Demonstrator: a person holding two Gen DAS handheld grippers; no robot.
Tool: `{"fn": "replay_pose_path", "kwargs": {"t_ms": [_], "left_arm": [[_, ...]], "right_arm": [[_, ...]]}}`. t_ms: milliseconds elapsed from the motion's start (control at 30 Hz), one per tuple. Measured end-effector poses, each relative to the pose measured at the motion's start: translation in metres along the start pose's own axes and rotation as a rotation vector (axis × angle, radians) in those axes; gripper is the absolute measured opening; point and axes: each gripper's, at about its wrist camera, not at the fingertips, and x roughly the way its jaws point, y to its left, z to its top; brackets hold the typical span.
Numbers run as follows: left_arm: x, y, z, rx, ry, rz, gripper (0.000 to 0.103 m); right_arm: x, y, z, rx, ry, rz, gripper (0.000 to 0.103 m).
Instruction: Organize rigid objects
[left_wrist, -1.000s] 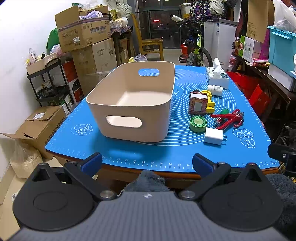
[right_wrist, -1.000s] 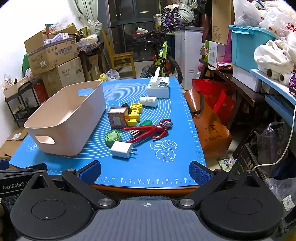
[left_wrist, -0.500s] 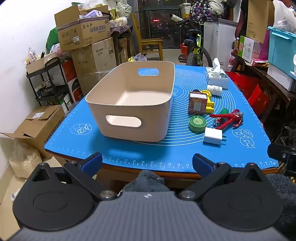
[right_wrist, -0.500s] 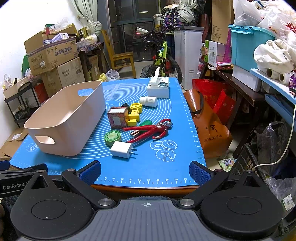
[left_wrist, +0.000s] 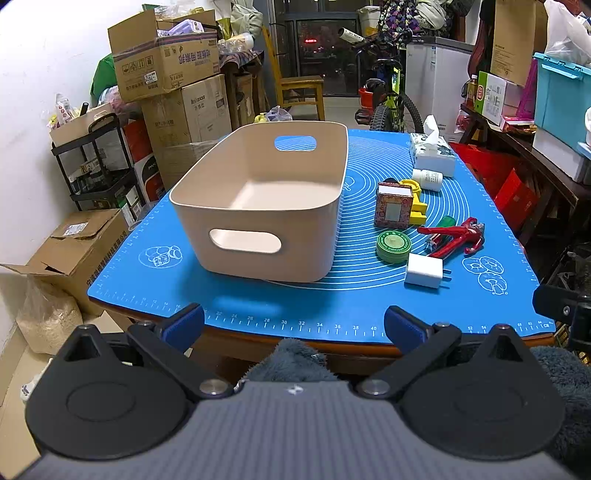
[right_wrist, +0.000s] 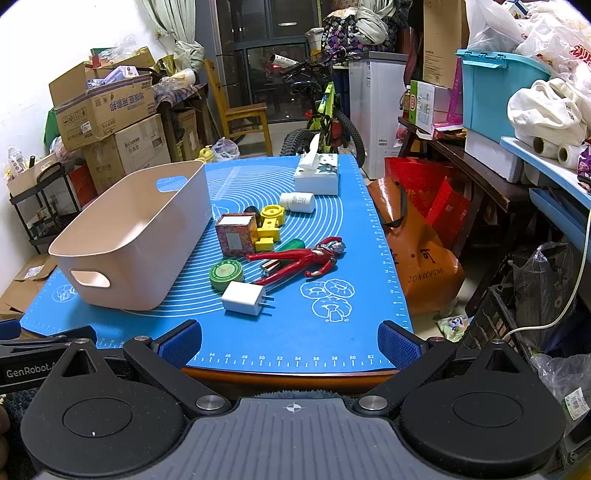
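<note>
Two grippers level at mat (left_wrist: 362, 299) edge, left (left_wrist: 293, 323) and right (right_wrist: 290, 341) fingers spread, empty

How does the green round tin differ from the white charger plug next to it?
The green round tin is a low, flat disc with a patterned lid; the white charger plug is a plain boxy block with two metal prongs pointing right. The tin lies farther in, beside the beige bin; the plug lies nearest the table edge. Both rest loose on the blue mat, outside the bin.
</note>
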Motion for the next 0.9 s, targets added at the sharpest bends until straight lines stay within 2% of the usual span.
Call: {"fn": "replay_pose_path", "kwargs": {"t_ms": [900], "left_arm": [[-0.0011,-0.0009,0.0002,0.017,-0.003,0.008,0.102]], "right_arm": [[-0.0009,0.003,-0.0013,0.015,-0.003,0.008,0.101]]}}
